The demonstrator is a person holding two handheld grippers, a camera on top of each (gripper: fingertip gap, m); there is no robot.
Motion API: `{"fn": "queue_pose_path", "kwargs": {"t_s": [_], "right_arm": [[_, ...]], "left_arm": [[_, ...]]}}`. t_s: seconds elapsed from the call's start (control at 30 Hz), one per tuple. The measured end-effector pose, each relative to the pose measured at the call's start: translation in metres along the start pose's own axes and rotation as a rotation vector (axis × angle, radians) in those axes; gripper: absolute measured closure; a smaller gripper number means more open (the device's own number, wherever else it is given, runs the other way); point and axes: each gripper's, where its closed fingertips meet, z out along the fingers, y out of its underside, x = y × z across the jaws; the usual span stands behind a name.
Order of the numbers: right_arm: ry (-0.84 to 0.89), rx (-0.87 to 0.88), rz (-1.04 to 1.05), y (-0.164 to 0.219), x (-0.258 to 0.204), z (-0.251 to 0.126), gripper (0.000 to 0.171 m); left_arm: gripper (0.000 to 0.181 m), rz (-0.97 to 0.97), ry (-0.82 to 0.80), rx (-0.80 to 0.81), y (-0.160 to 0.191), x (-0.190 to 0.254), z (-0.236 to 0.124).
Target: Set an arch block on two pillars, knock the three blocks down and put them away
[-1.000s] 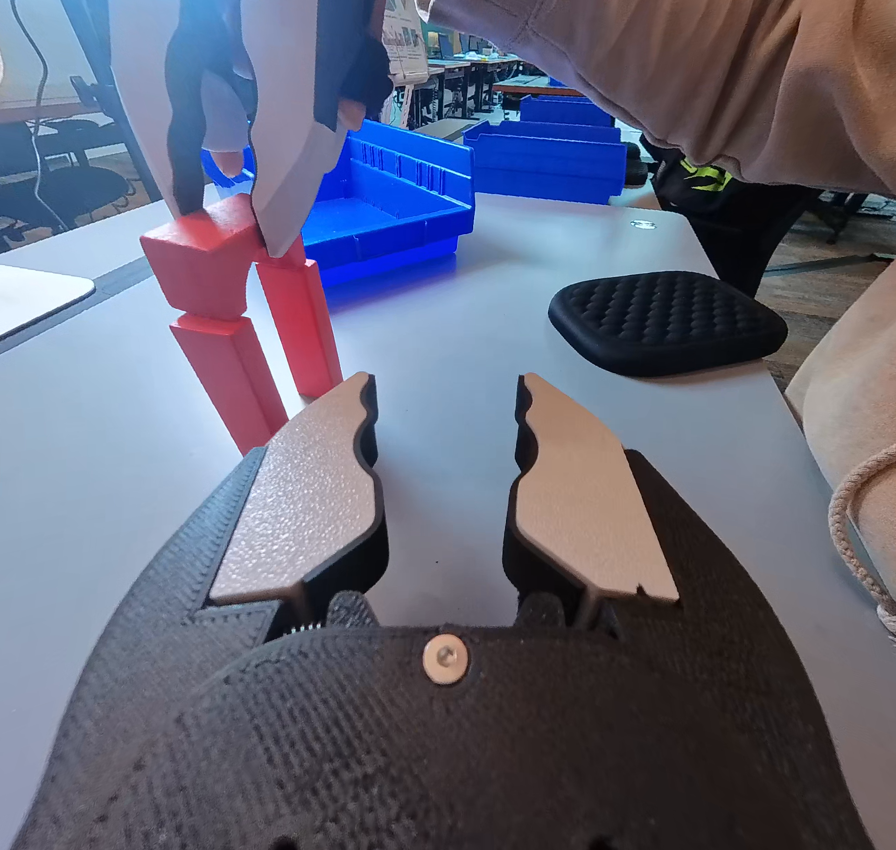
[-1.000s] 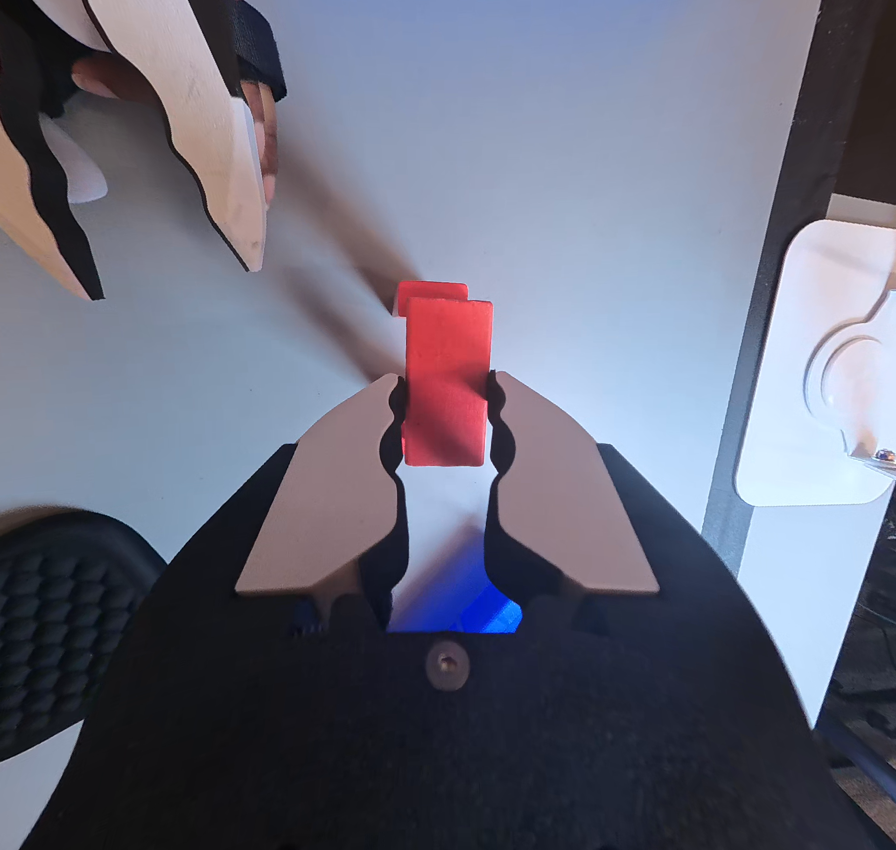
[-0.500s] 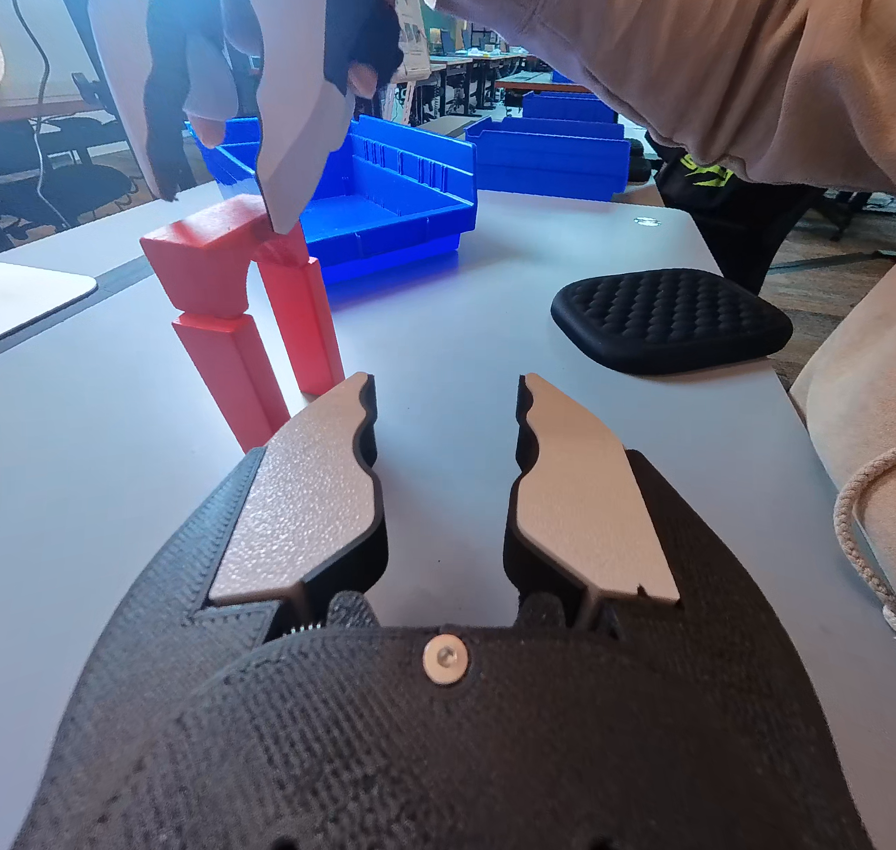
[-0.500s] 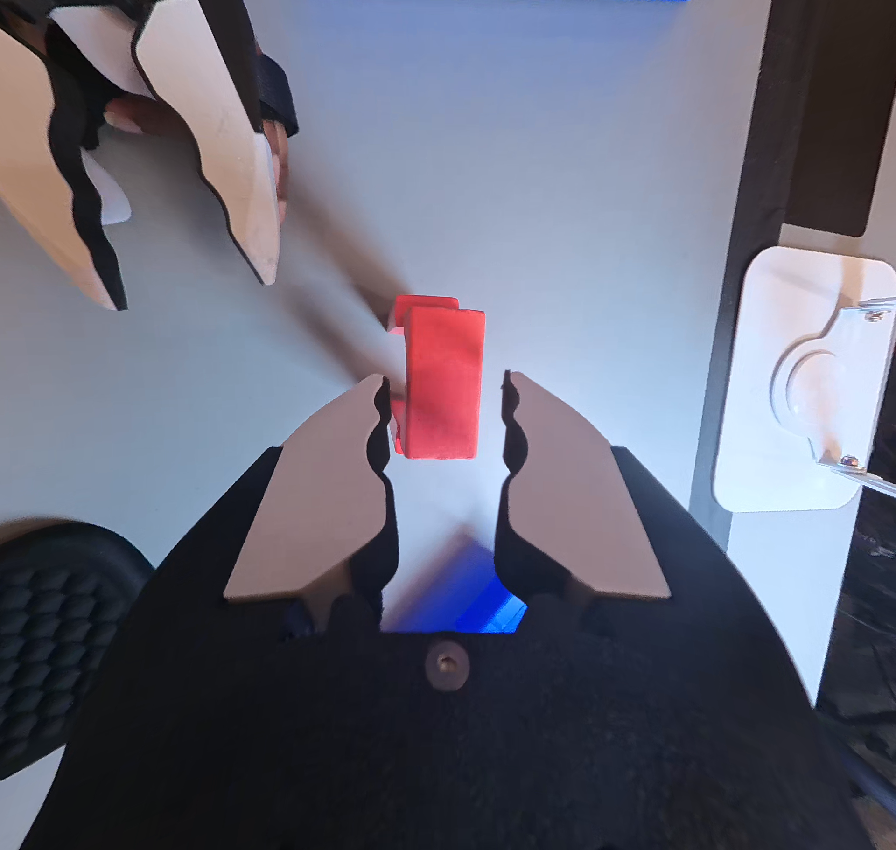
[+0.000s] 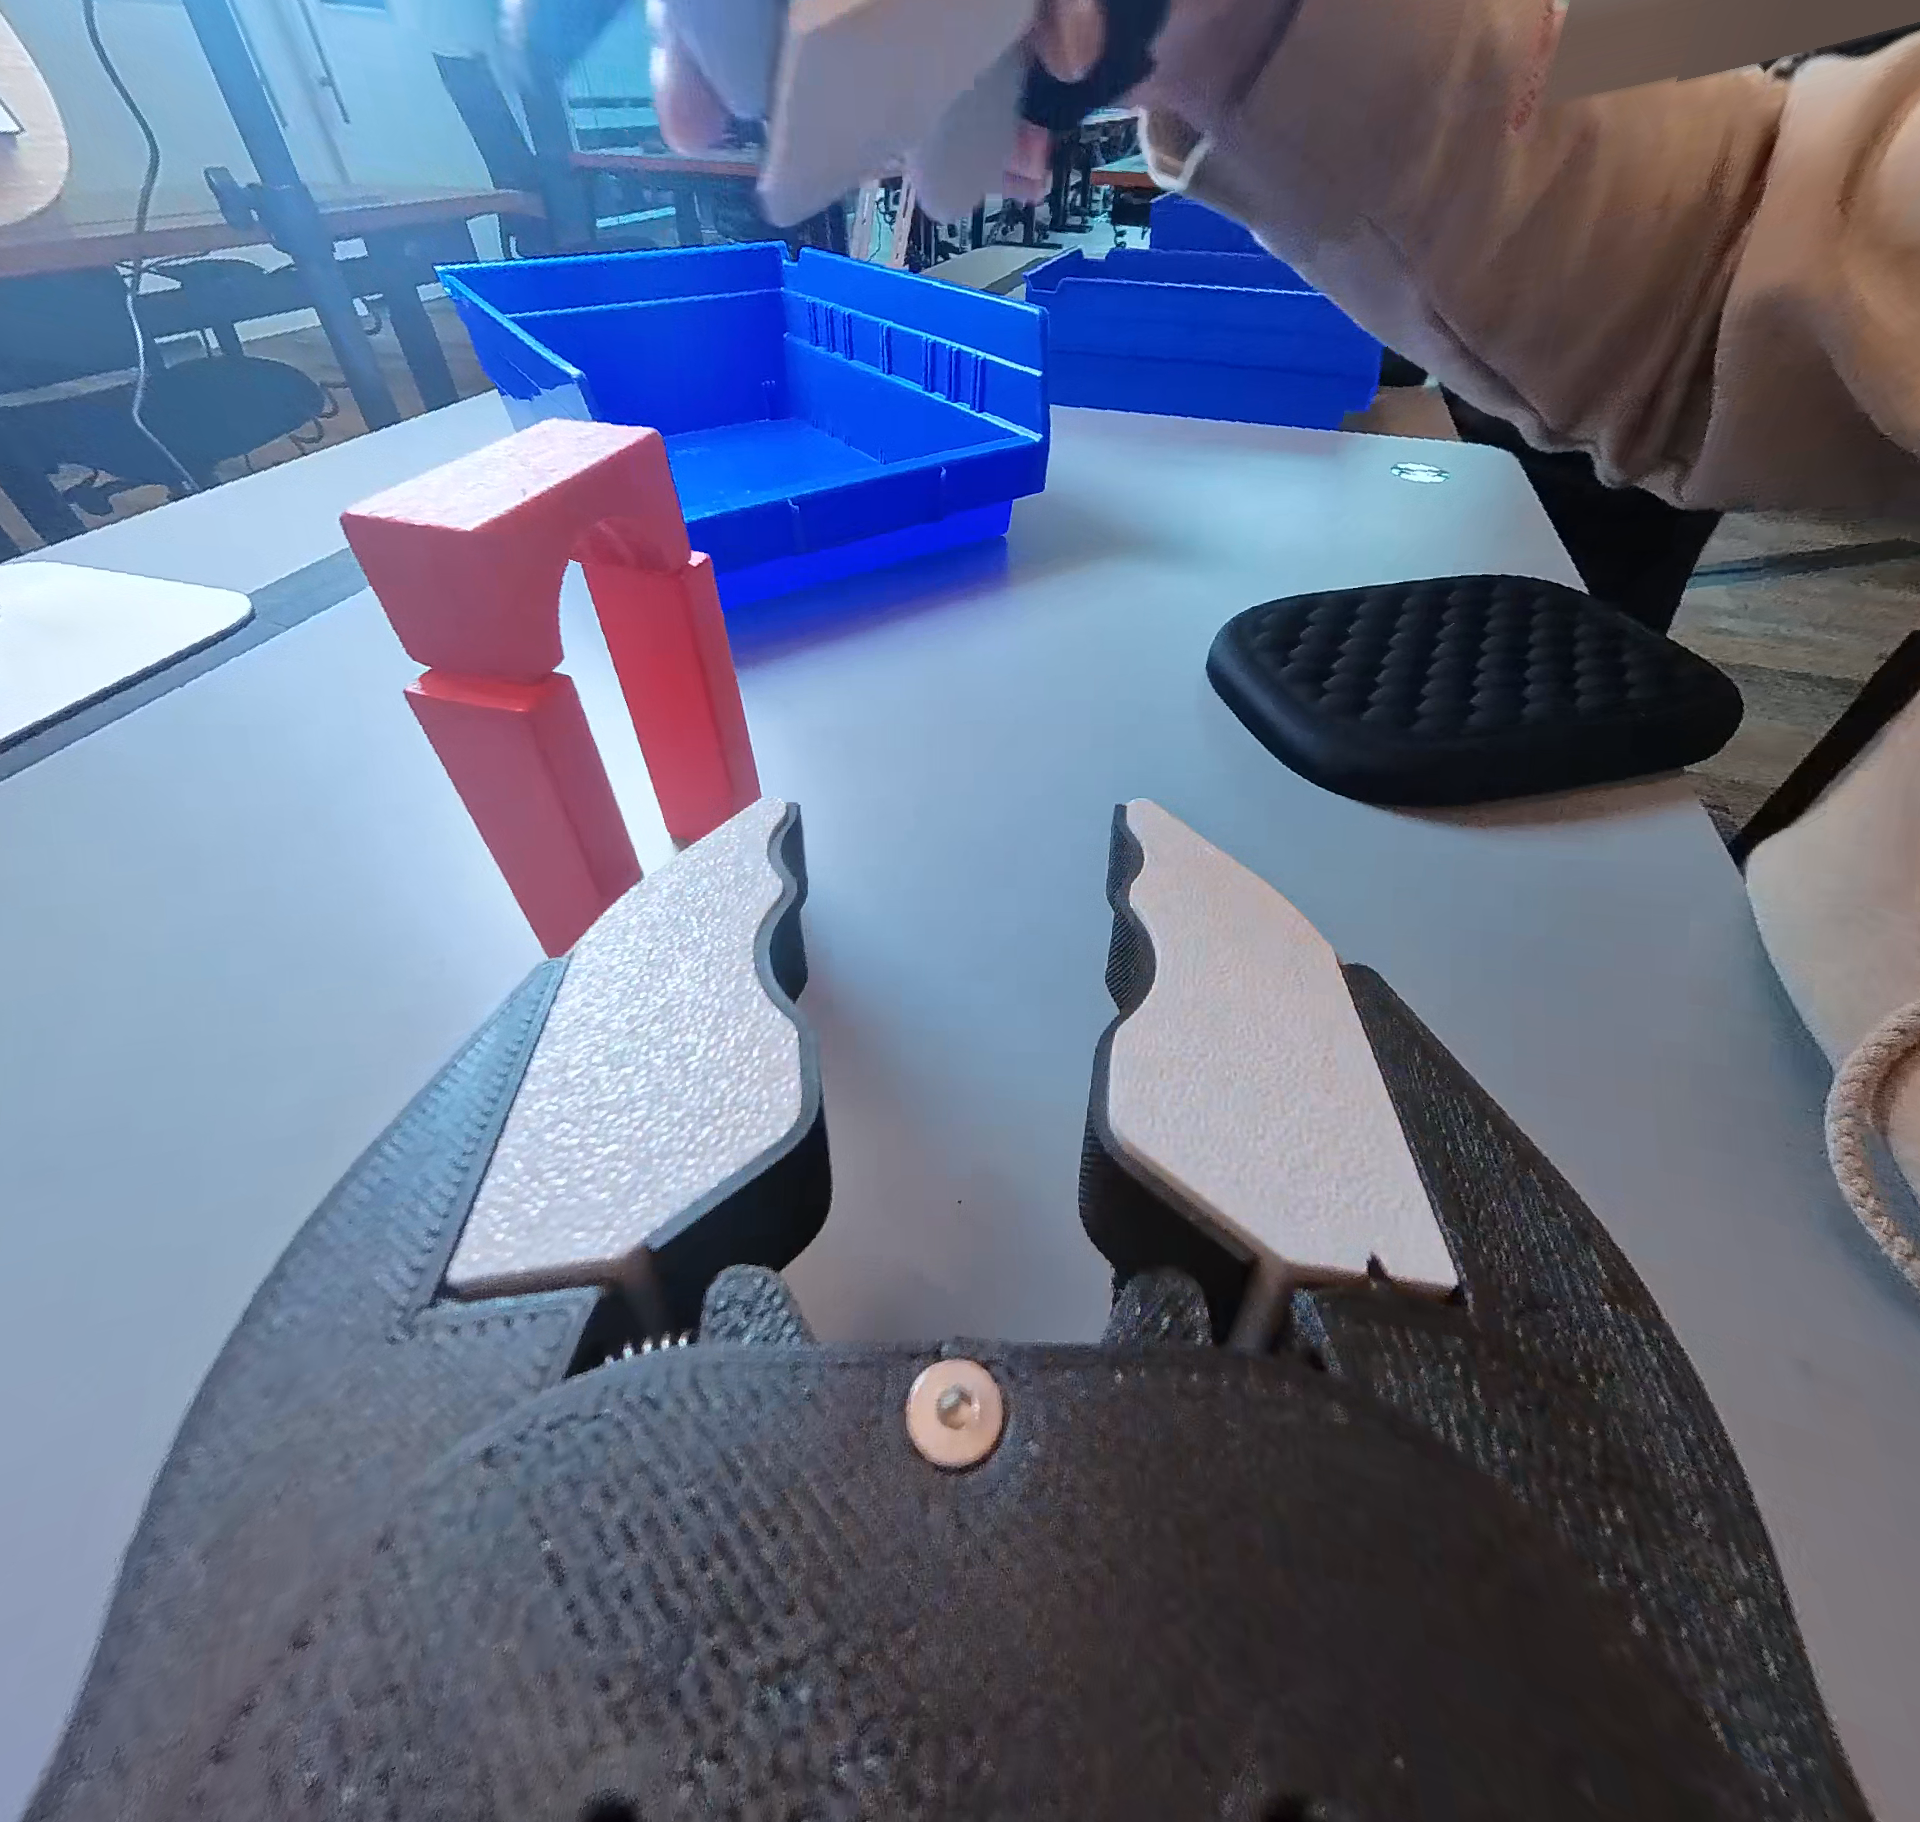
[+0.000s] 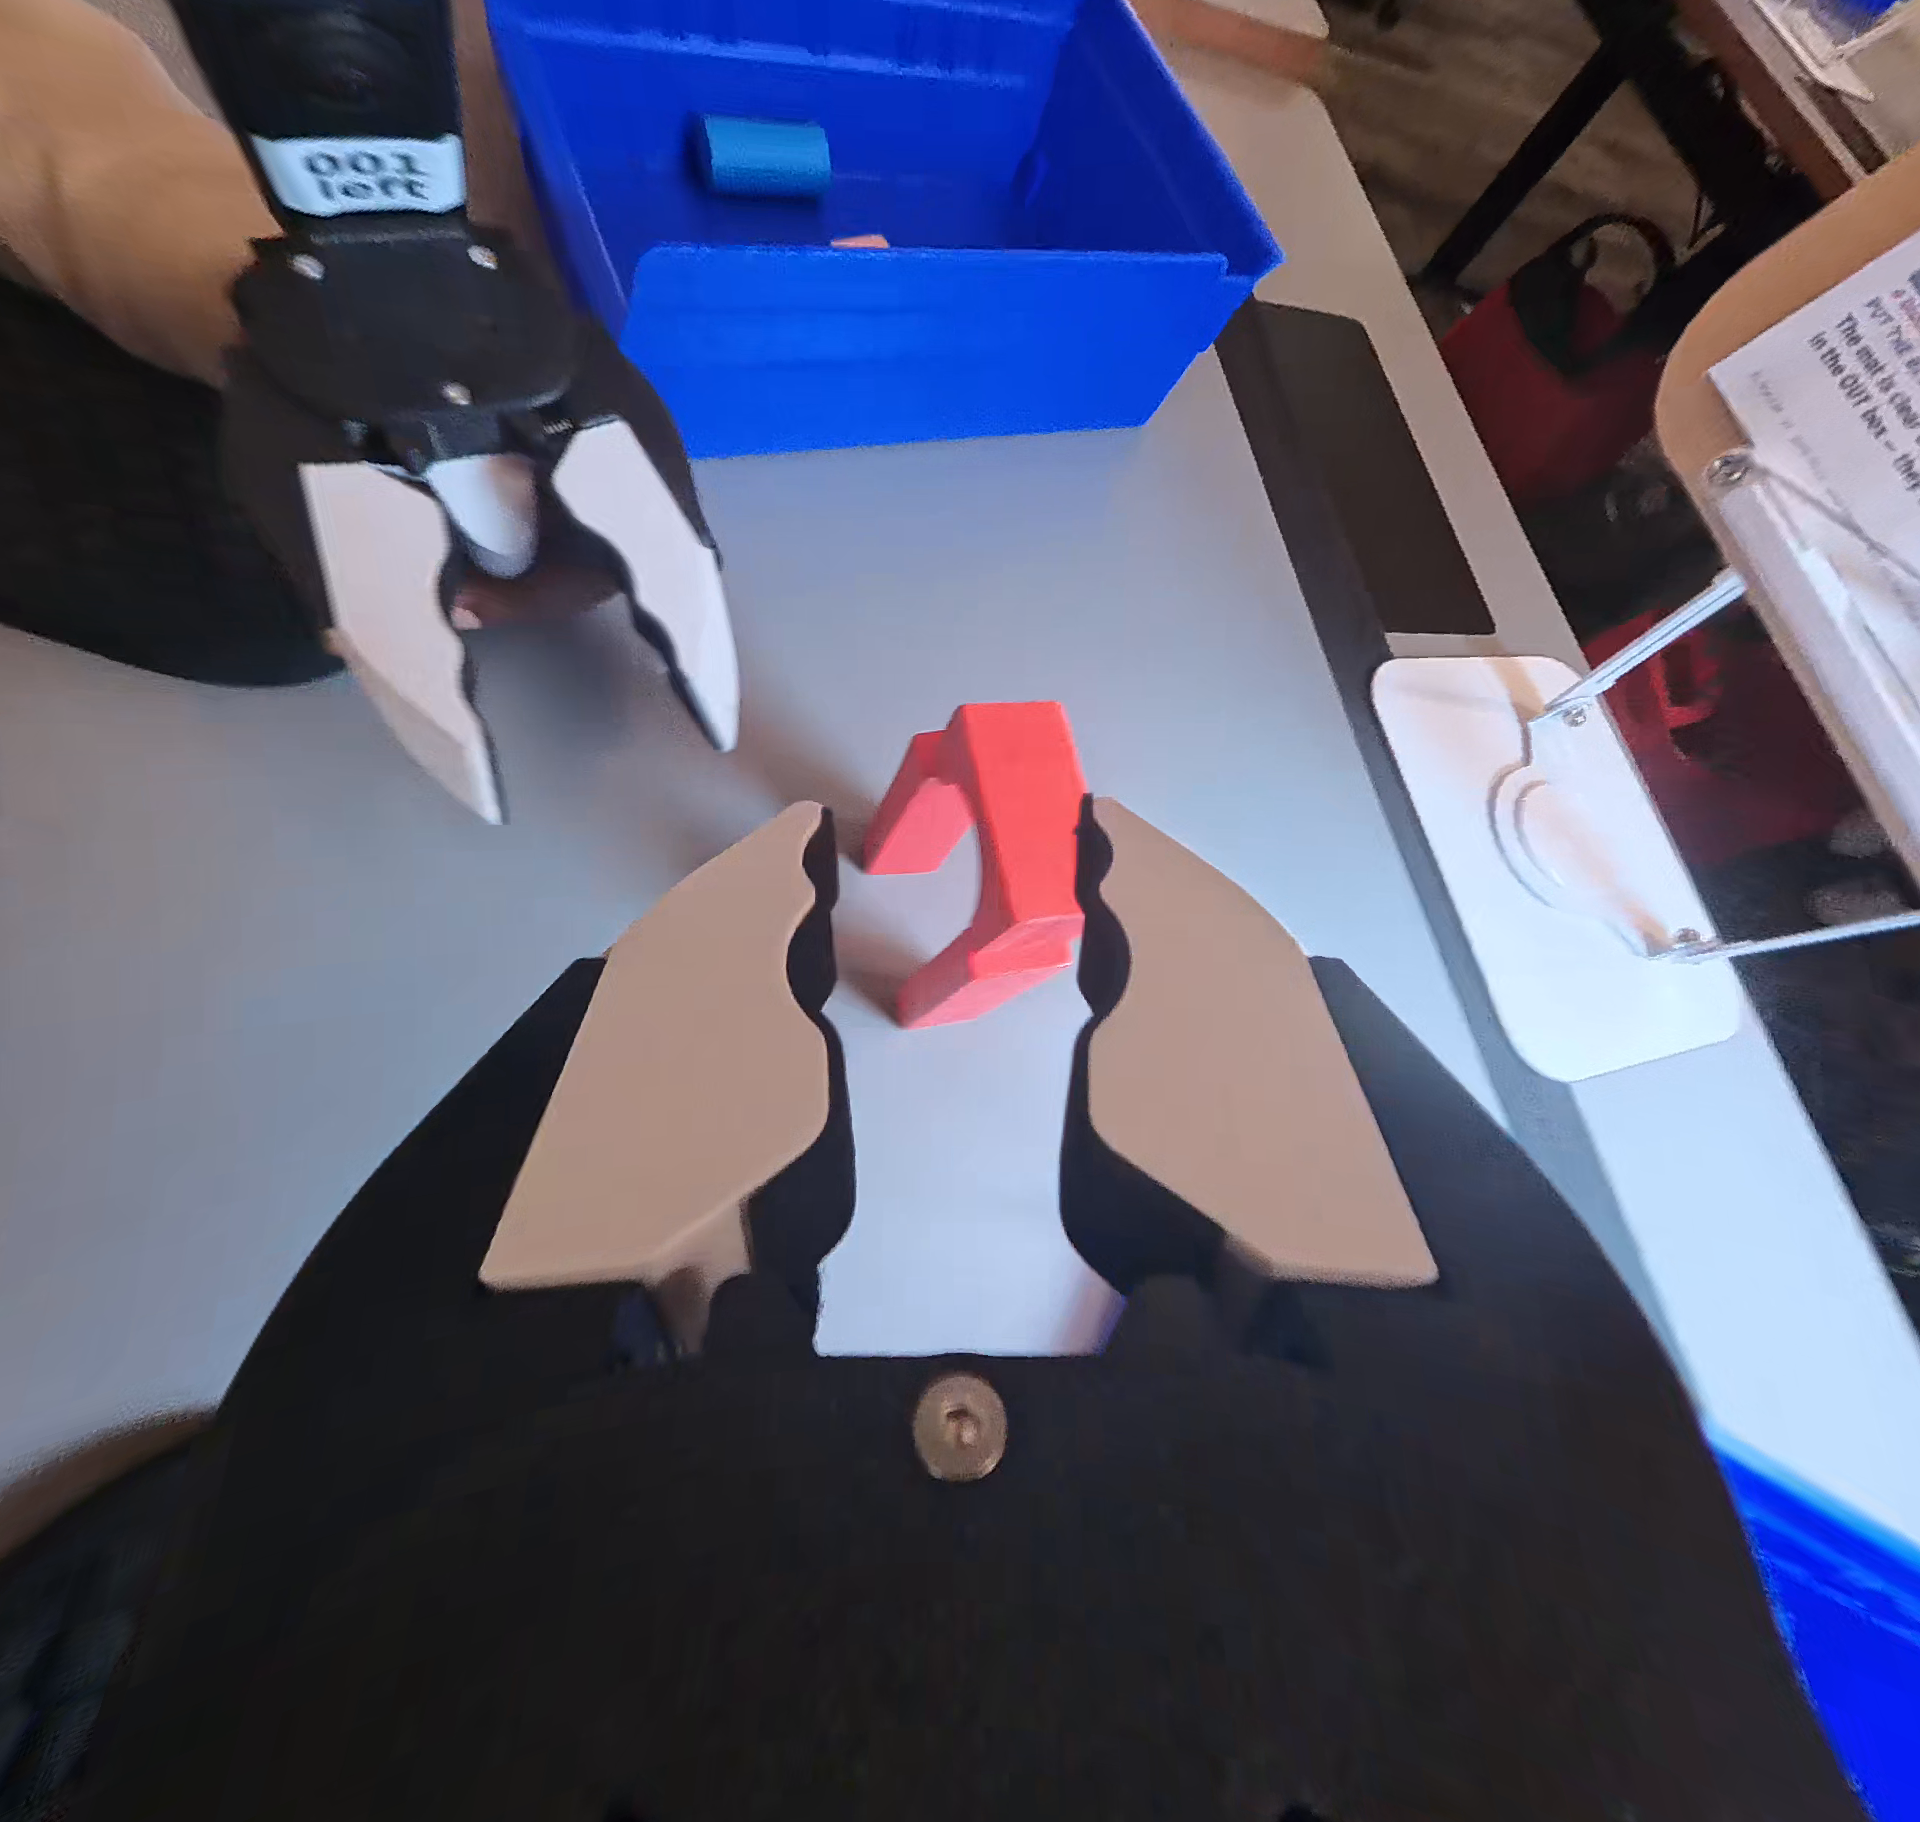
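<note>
Both my grippers are open and empty; red wooden arch block [image 5: 509, 551] on two red pillars [image 5: 525, 806] stands just left of my left gripper [image 5: 956, 889], nearer than my right gripper [image 6: 956, 868]

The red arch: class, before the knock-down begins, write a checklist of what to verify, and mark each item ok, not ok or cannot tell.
1. Arch block sits on both pillars: ok.
2. Near pillar and far pillar upright on the table: ok.
3. Right gripper open, arch released: ok.
4. Left gripper open and empty: ok.
5. Blue bin within sight behind the arch: ok.
6. Room left in the bin for three blocks: cannot tell; one blue piece already lies inside.
</note>
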Motion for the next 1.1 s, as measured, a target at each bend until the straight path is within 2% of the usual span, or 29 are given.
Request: {"fn": "queue_pose_path", "kwargs": {"t_s": [0.2,0.33,0.43,0.67,0.8,0.97,1.1], "right_arm": [[0.039,0.103,0.131,0.024,-0.035,-0.005,0.131],[0.117,0.158,0.178,0.045,-0.038,0.005,0.134],[0.05,0.184,0.279,0.06,-0.05,0.019,0.137],[0.092,0.133,0.206,0.069,-0.061,0.039,0.155],[0.218,0.085,0.182,0.085,-0.042,0.039,0.164],[0.523,-0.029,0.199,0.117,0.02,0.023,0.171],[0.579,-0.064,0.214,0.123,0.054,0.032,0.171]], "left_arm": [[0.125,0.017,-0.024,-0.029,0.004,-0.006,0.002],[0.126,0.029,-0.048,-0.032,0.004,-0.008,0.002],[0.127,0.02,-0.076,-0.037,0.005,-0.011,0.0],[0.136,-0.001,-0.142,-0.016,0.001,-0.027,-0.007],[0.145,-0.063,-0.17,-0.007,0.001,-0.036,-0.014],[0.152,-0.11,-0.201,0.017,-0.001,-0.045,-0.019],[0.152,-0.139,-0.259,0.015,0.001,-0.057,-0.023]]}}
